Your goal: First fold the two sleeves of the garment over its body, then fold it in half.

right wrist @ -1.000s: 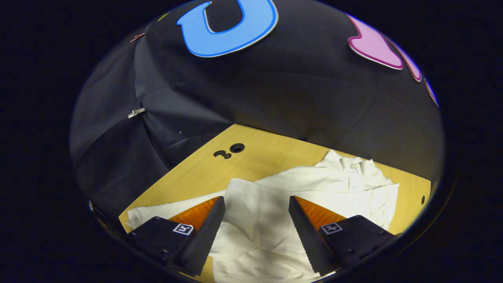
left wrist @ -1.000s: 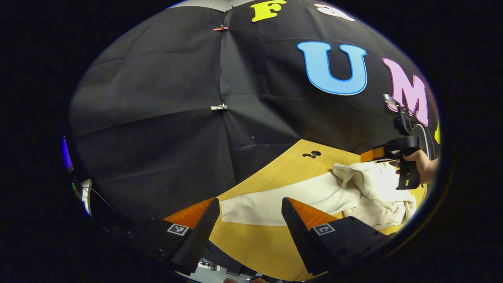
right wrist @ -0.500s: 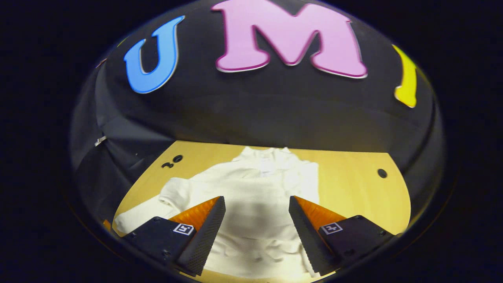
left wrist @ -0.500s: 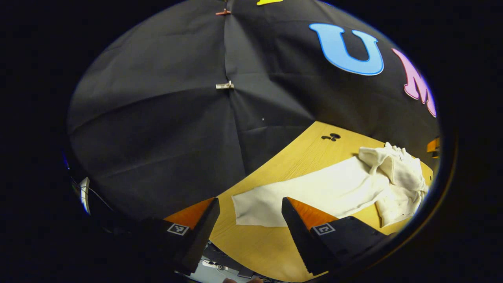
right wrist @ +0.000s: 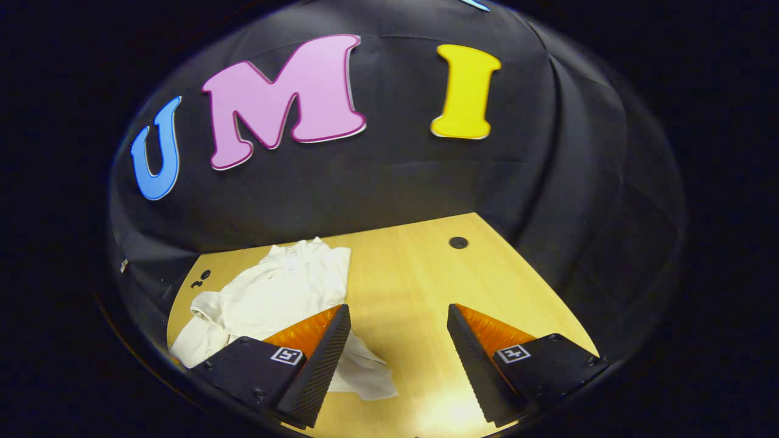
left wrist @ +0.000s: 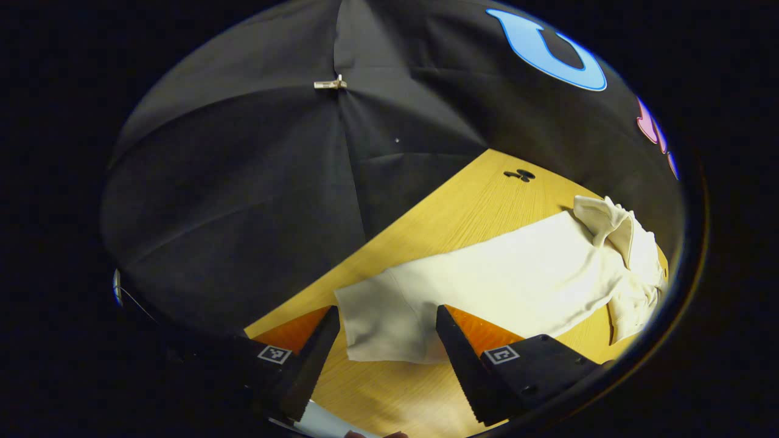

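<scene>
A white long-sleeved garment point(left wrist: 523, 274) lies on the wooden table point(left wrist: 462, 207). In the left gripper view one sleeve stretches flat toward me, its cuff end point(left wrist: 383, 328) lying between the fingers of my open left gripper point(left wrist: 386, 353); the bunched body sits far right. In the right gripper view the garment point(right wrist: 274, 298) lies crumpled at the left, collar toward the wall, a loose corner point(right wrist: 365, 377) beside the left finger. My right gripper point(right wrist: 395, 359) stands open over bare table to the garment's right, with nothing between its fingers.
The booth's black cloth wall closes the table's far side, pinned with a clip point(left wrist: 330, 84). Small holes mark the tabletop point(left wrist: 520, 176) point(right wrist: 458, 243). The table's left edge point(left wrist: 292, 298) runs close beside the sleeve cuff.
My left gripper moved forward and down so the sleeve cuff now lies between its fingers. My right gripper swung right, off the garment's body to bare table. Both stayed open.
</scene>
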`<state>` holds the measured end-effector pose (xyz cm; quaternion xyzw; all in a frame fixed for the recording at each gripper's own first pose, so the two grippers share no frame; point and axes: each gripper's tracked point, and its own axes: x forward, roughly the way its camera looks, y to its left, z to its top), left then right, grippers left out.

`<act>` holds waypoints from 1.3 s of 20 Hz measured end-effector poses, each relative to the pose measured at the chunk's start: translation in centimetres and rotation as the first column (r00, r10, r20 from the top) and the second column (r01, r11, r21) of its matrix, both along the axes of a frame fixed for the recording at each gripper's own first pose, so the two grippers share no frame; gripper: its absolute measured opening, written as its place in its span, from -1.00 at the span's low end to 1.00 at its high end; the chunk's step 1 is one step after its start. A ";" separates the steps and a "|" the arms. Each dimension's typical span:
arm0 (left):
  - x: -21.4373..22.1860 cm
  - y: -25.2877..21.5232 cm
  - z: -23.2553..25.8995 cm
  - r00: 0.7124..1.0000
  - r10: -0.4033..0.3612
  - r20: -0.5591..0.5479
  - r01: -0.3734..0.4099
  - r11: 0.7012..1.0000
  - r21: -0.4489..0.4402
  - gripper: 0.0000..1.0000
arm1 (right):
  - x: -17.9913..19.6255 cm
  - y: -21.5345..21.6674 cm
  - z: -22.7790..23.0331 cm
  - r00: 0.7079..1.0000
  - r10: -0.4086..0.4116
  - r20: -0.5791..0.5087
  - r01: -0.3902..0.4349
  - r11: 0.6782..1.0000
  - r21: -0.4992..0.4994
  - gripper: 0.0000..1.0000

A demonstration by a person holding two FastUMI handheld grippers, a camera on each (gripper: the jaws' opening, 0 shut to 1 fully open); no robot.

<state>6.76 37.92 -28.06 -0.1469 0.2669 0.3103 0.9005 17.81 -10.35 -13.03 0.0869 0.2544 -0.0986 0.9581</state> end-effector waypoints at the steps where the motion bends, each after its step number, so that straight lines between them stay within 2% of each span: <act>1: 0.1 -0.1 -0.6 1.000 0.008 -0.011 -0.008 1.000 -0.016 0.93 | -1.3 -1.3 0.3 1.000 -0.025 0.008 0.025 1.000 0.018 0.96; 3: 0.4 -0.1 -0.6 1.000 0.015 -0.015 -0.015 1.000 0.001 1.00 | -4.2 -4.2 0.0 0.997 -0.081 0.003 0.081 0.997 0.017 0.96; 6: 1.2 -0.6 -0.7 0.999 0.013 -0.038 -0.013 1.000 0.012 0.97 | -7.5 -6.8 -1.2 0.989 -0.143 -0.023 0.144 0.989 0.028 0.96; 8: 1.8 -1.2 -0.6 0.999 -0.013 -0.035 0.013 1.000 0.011 0.77 | -8.8 -7.4 -2.1 0.985 -0.172 -0.028 0.173 0.984 0.042 0.96; 9: 1.9 -1.5 -0.7 0.998 -0.038 -0.045 0.039 0.999 0.018 0.41 | -9.6 -7.8 -2.4 0.983 -0.178 -0.033 0.180 0.983 0.042 0.96; 10: 2.4 -1.7 -0.6 0.997 -0.061 -0.052 0.062 0.998 0.020 0.36 | -10.4 -8.2 -2.8 0.983 -0.180 -0.040 0.181 0.983 0.039 0.96; 12: 2.8 -2.2 -0.4 0.992 -0.097 -0.074 0.099 0.995 0.018 -0.09 | -11.4 -8.4 -3.3 0.984 -0.169 -0.049 0.171 0.985 0.027 0.96; 13: 2.7 -2.3 -0.5 0.991 -0.098 -0.088 0.099 0.995 0.006 -0.22 | -11.5 -8.4 -3.4 0.986 -0.160 -0.051 0.161 0.987 0.020 0.96; 16: 2.9 -2.5 -0.1 0.991 -0.104 -0.080 0.099 0.993 -0.062 -0.25 | -11.3 -8.4 -4.3 0.990 -0.131 -0.061 0.131 0.991 -0.006 0.96; 17: 3.0 -2.5 -0.2 0.991 -0.111 -0.073 0.106 0.992 -0.071 -0.39 | -11.1 -8.3 -4.3 0.990 -0.125 -0.061 0.126 0.992 -0.002 0.96; 20: 3.1 -2.6 -0.2 0.986 -0.141 -0.086 0.136 0.989 -0.065 -0.56 | -10.4 -7.8 -4.5 0.992 -0.109 -0.059 0.110 0.994 0.012 0.96; 23: 3.1 -2.8 0.1 0.984 -0.137 -0.112 0.132 0.990 -0.054 -0.84 | -10.0 -7.4 -4.7 0.994 -0.084 -0.063 0.085 0.996 0.009 0.96; 26: 3.2 -3.2 0.4 0.988 -0.110 -0.111 0.100 0.991 -0.090 -0.87 | -9.4 -7.4 -5.0 0.996 -0.062 -0.066 0.063 0.998 0.006 0.96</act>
